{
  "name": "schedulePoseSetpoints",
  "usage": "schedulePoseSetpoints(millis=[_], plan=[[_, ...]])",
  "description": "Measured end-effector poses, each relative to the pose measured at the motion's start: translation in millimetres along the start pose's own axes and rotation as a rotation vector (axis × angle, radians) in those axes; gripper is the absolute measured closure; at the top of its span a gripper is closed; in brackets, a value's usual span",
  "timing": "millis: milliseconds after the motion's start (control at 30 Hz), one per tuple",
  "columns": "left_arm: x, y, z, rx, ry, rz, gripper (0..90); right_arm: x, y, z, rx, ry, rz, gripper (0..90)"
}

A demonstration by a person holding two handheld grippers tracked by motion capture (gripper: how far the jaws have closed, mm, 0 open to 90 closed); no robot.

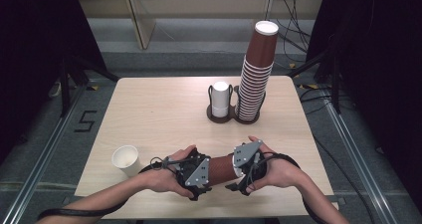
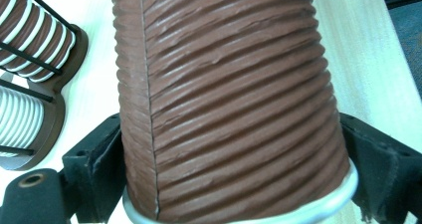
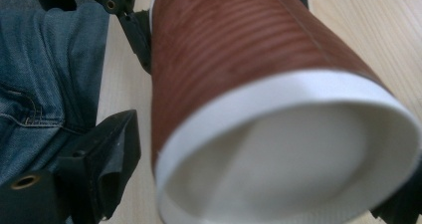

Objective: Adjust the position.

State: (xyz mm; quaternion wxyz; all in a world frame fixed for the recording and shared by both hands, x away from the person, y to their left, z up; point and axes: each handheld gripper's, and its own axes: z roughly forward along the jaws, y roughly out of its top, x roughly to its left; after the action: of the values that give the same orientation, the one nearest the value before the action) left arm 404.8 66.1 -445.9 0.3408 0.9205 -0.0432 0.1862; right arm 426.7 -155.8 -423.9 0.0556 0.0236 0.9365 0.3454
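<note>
The left gripper point(image 1: 195, 170) is clamped on the rim end of a brown ribbed cup point(image 1: 221, 168). The cup lies level at the table's point(image 1: 159, 109) near edge, its base between the right gripper's point(image 1: 246, 165) jaws; whether those press it I cannot tell.

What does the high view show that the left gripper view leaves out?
High view adds: a loose pale cup standing upright near the table's left edge, the full height of the tall brown stack, both hands, and the right gripper at the held cup's far end.

Left gripper view adds: close detail, namely the seam and the left gripper jaws pressed on either side at the rim.

Shared: the brown ribbed cup, the cup rack and the table.
</note>
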Motion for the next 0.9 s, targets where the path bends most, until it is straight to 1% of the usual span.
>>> schedulePoseSetpoints(millis=[33, 67, 100, 167, 200, 233, 267, 300, 333, 367, 400, 433, 467, 500, 567, 600, 633, 667, 700, 733, 767, 800, 867, 900], plan=[[-0.2, 0.0, 0.4, 0.002, 0.001, 0.003, 10.7, 1.1, 0.3, 0.9, 0.003, 0.01, 0.022, 9.9], [-0.3, 0.0, 0.8, 0.009, -0.001, 0.01, 10.7, 0.5, 0.9, 1.6, 0.005, 0.005, 0.017, 10.5], [-0.7, 0.1, 1.3, 0.011, -0.001, 0.016, 10.7, 0.2, 1.5, 1.8, 0.005, 0.011, 0.015, 11.4], [-1.0, 0.3, 1.9, 0.016, -0.006, 0.021, 10.7, 0.2, 2.2, 2.1, 0.008, 0.011, 0.031, 13.5], [-1.1, 0.4, 2.2, 0.02, -0.006, 0.022, 10.7, -1.8, 3.0, 3.1, 0.002, 0.013, 0.002, 14.8], [-0.9, 0.6, 2.3, 0.025, -0.011, 0.023, 10.7, -1.3, 3.3, 3.5, 0.008, 0.014, 0.013, 14.8], [-1.8, 0.5, 2.7, 0.025, -0.002, 0.023, 10.7, -1.5, 3.9, 3.8, 0.011, 0.007, 0.009, 15.1], [-1.9, 0.5, 2.7, 0.027, -0.003, 0.024, 10.7, -1.3, 4.5, 4.3, 0.019, 0.004, 0.006, 15.5], [-2.0, 0.5, 2.7, 0.029, -0.005, 0.026, 10.7, -1.2, 4.7, 5.4, 0.021, 0.02, 0.011, 15.7], [-2.0, 0.6, 2.5, 0.035, -0.007, 0.032, 10.7, -1.4, 5.3, 5.7, 0.02, 0.014, 0.004, 16.0], [-2.1, 0.7, 2.5, 0.036, -0.008, 0.034, 10.7, -1.2, 5.8, 6.2, 0.024, 0.013, 0.006, 16.5], [-2.1, 0.8, 2.5, 0.038, -0.009, 0.036, 10.7, -0.2, 5.8, 7.0, 0.03, 0.021, 0.023, 16.7], [-2.2, 0.8, 2.5, 0.041, -0.011, 0.039, 10.7, -0.9, 6.2, 7.8, 0.031, 0.022, 0.008, 17.2], [-2.4, 0.8, 2.7, 0.04, -0.009, 0.04, 10.7, 1.3, 6.3, 7.9, 0.044, 0.018, 0.034, 17.8], [-2.5, 0.8, 2.9, 0.04, -0.008, 0.039, 10.7, -0.6, 7.3, 8.9, 0.037, 0.019, -0.001, 18.1], [-2.3, 1.0, 2.8, 0.042, -0.008, 0.042, 10.8, -1.3, 7.7, 8.9, 0.036, 0.014, -0.01, 18.3], [-2.2, 1.5, 2.6, 0.044, -0.01, 0.042, 10.8, -1.1, 7.7, 9.7, 0.038, 0.024, 0.0, 18.3], [-2.3, 2.0, 2.6, 0.043, -0.009, 0.042, 10.8, -1.6, 8.1, 9.3, 0.04, 0.013, -0.009, 18.5], [-2.2, 2.7, 2.5, 0.044, -0.008, 0.045, 10.9, -1.5, 8.5, 9.2, 0.044, 0.007, -0.008, 18.7], [-2.1, 3.4, 2.4, 0.047, -0.008, 0.048, 10.9, -1.6, 8.7, 10.3, 0.044, 0.023, 0.0, 18.6], [-1.9, 4.0, 2.4, 0.049, -0.01, 0.05, 10.9, -1.7, 9.2, 10.0, 0.045, 0.016, -0.005, 18.7], [-2.0, 4.4, 2.5, 0.049, -0.01, 0.049, 10.9, -0.4, 9.3, 10.4, 0.049, 0.024, 0.017, 18.7], [-2.0, 4.9, 2.7, 0.052, -0.011, 0.05, 10.9, -0.4, 9.7, 11.0, 0.052, 0.024, 0.02, 18.7], [-1.8, 5.2, 2.7, 0.054, -0.013, 0.053, 10.9, 0.9, 9.7, 10.6, 0.061, 0.024, 0.04, 18.9]])
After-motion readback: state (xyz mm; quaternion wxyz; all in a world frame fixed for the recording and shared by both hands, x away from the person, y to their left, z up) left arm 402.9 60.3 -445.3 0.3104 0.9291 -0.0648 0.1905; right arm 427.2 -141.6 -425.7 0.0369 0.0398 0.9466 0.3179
